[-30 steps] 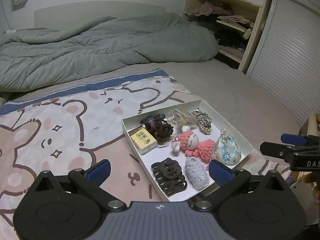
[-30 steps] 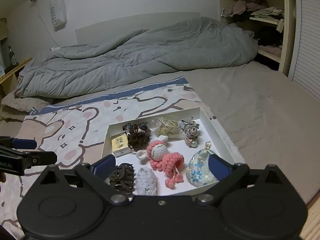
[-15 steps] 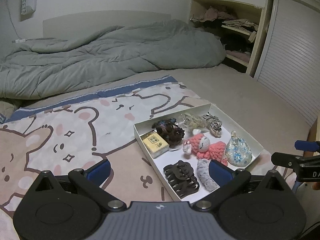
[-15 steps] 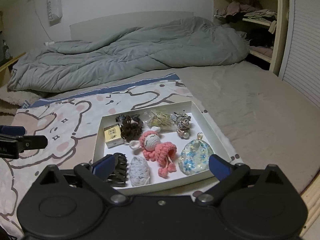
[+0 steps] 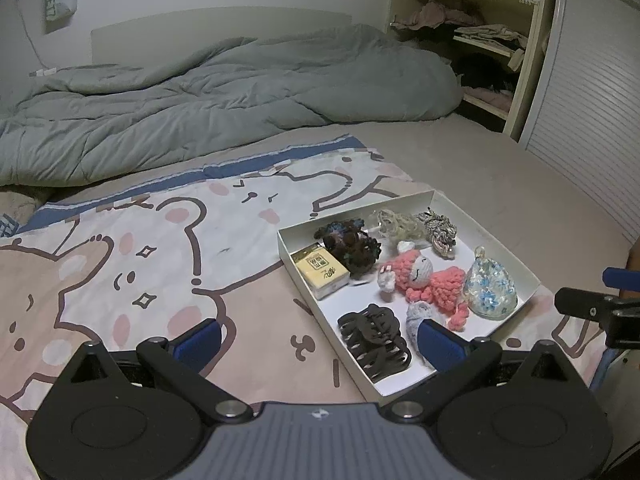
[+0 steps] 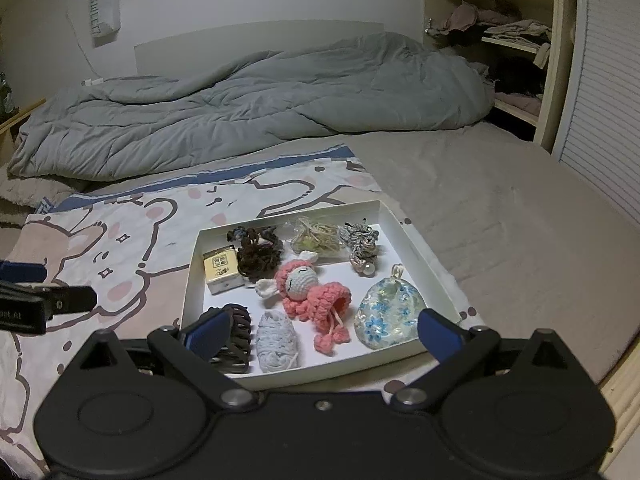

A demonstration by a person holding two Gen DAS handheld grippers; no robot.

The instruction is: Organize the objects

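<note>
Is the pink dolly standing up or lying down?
Lying down: the pink crochet doll rests flat on the white tray's floor.

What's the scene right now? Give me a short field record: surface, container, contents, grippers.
surface: bed with cartoon bear blanket, grey duvet behind
container: white tray on the blanket
contents: pink crochet doll, floral pouch, dark claw clip, yellow box, dark scrunchie
left gripper: open, empty
right gripper: open, empty, above the tray's near edge

Only legible bit is "SWEET" on the white bag [image 6: 105, 8] hanging on the wall; the yellow box [image 5: 321, 271] print's too blurry.
</note>
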